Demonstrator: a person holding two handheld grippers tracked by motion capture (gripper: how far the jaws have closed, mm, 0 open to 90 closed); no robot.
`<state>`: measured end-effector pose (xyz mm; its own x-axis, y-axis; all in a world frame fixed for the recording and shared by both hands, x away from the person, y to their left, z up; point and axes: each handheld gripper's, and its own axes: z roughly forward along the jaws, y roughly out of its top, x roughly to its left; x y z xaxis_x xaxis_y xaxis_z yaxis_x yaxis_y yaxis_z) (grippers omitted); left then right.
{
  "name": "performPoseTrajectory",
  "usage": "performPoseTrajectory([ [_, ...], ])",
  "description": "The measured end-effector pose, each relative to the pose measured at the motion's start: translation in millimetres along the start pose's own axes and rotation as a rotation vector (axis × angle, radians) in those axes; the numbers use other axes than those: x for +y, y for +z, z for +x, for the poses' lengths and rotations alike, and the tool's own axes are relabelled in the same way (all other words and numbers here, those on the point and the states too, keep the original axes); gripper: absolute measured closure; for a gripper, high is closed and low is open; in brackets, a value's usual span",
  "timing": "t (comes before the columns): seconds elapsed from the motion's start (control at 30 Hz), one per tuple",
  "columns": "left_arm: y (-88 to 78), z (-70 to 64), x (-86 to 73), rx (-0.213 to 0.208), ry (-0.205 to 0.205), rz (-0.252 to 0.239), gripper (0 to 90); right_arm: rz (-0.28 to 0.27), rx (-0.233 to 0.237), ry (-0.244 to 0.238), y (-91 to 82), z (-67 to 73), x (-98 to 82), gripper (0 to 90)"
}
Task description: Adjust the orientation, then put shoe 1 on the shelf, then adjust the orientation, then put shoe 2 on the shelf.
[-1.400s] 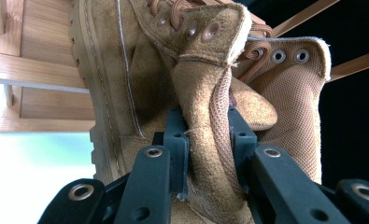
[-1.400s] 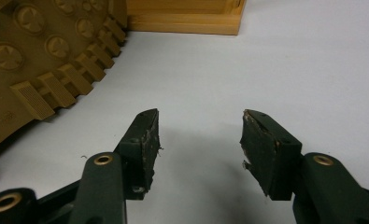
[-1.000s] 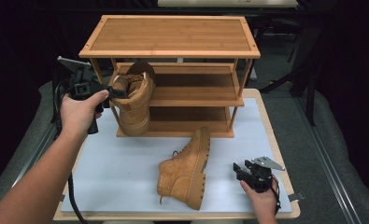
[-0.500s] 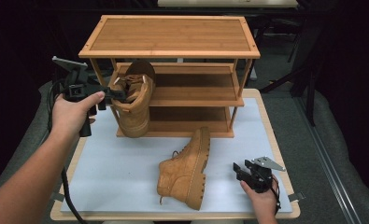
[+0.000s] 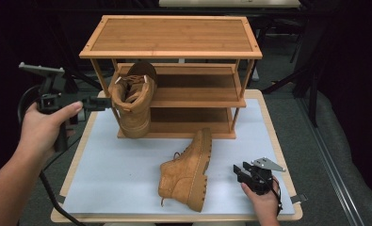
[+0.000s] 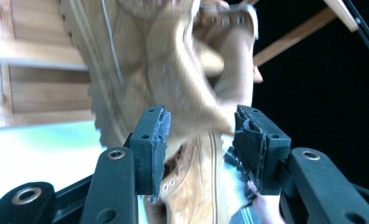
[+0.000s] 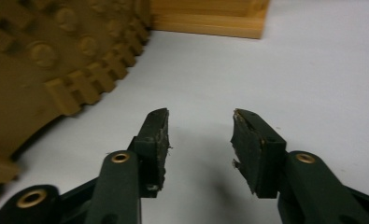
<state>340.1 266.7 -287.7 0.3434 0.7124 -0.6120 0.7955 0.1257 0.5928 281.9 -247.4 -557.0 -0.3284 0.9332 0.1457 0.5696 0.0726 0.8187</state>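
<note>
Two boots: one boot (image 5: 133, 106) upright at rack (image 5: 174, 42) (opening up), left gripper (image 5: 101, 103) jaws released, just opened

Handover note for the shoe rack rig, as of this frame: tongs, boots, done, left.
Left tongs: open, jaws just opened, beside the collar of the first boot, not pressing it.
Right tongs: open, jaws closing a little, nothing between them, on the mat right of the second boot.
Done: first boot stands toe-down at the left end of the rack.
Left: second boot lies on its side on the mat; shelve it.
</note>
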Motion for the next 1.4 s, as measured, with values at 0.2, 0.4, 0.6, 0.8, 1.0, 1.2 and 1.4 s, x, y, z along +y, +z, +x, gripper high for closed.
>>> performPoseTrajectory([
  [0.2,6.8,42.3,-46.5,0.053,0.038,0.008,54.0,0.002,0.084,-0.052,-4.7,15.9,10.8,65.4],
  [0.4,36.1,95.6,-87.6,0.1,0.023,0.021,56.1,0.003,0.089,-0.084,-8.6,33.7,26.6,70.1],
  [0.6,63.5,126.5,-118.2,0.095,0.02,0.026,57.9,0.004,0.146,-0.107,-10.3,41.9,43.2,72.2],
  [0.8,80.3,141.5,-139.6,0.058,-0.001,-0.009,54.8,0.006,0.149,-0.12,-12.5,50.5,59.9,71.1],
  [1.0,84.6,151.3,-149.2,0.093,-0.006,0.017,55.5,0.012,0.178,-0.139,-13.0,57.7,70.4,71.3],
  [1.2,82.7,155.9,-154.5,0.094,-0.027,0.022,54.7,0.007,0.231,-0.155,-11.8,68.5,79.2,72.9],
  [1.4,82.3,154.2,-155.1,0.09,-0.024,0.031,54.8,0.017,0.245,-0.203,-7.1,85.1,87.3,75.0],
])
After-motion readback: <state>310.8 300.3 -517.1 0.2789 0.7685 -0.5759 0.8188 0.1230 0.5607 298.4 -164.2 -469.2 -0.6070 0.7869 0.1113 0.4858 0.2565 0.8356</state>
